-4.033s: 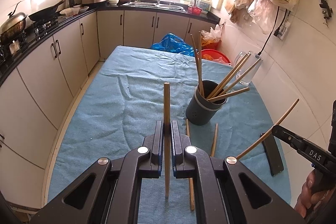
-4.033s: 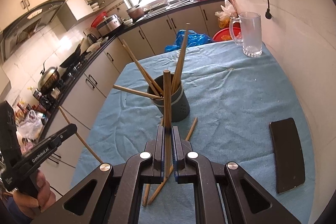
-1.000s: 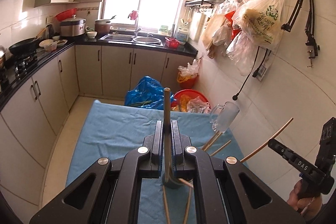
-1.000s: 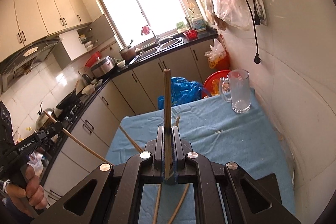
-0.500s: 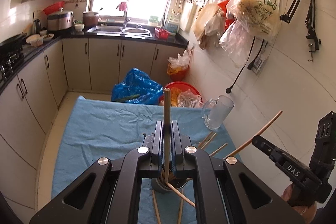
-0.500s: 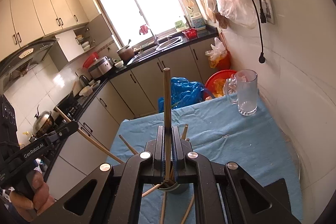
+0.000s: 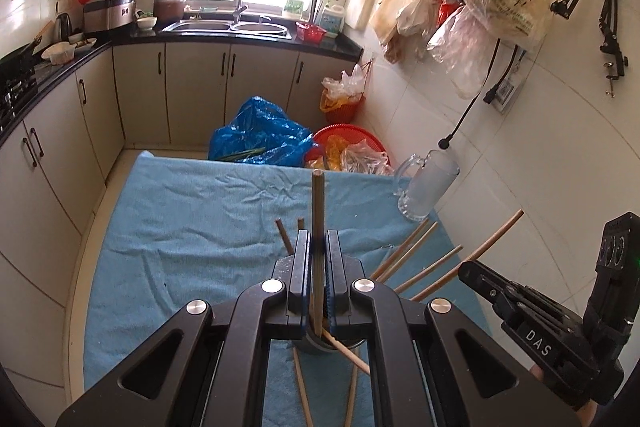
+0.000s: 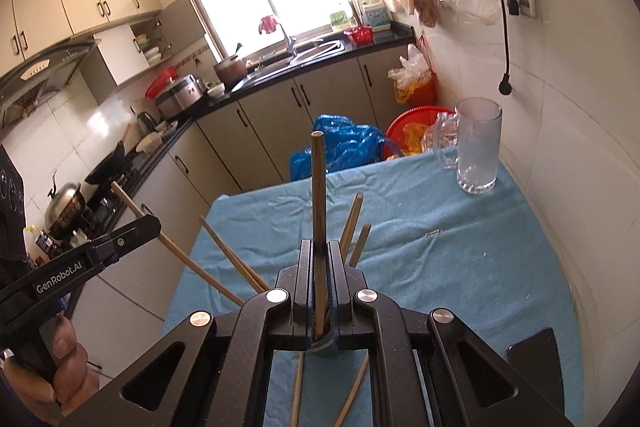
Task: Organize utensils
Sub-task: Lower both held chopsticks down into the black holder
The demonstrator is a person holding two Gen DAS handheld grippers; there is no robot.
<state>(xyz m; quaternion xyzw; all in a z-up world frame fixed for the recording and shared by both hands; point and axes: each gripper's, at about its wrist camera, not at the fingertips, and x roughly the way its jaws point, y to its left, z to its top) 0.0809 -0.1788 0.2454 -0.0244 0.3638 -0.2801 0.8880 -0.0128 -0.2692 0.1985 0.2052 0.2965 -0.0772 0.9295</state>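
1. Blue cloth [image 7: 180, 227] covering the table, glass mug [image 8: 478, 151] at its far right corner.
2. Left gripper [image 7: 319, 267], jaws clamped tight on a chopstick [image 7: 318, 227]; long axis upright, lower tip over the grey holder [image 7: 320, 345].
3. Right gripper [image 8: 319, 267], clamped likewise on a second chopstick [image 8: 319, 195], standing upright, lower end at the holder's mouth.
4. Other chopsticks [image 7: 416, 251] fanning out of the holder; two loose chopsticks [image 8: 352, 399] flat on the cloth near it.

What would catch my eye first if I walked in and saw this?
Two black claws, each pinching one wooden chopstick upright: the left claw and right claw, both above a dark holder bristling with more chopsticks on the blue cloth. A glass mug stands at the table's far corner, by the wall.
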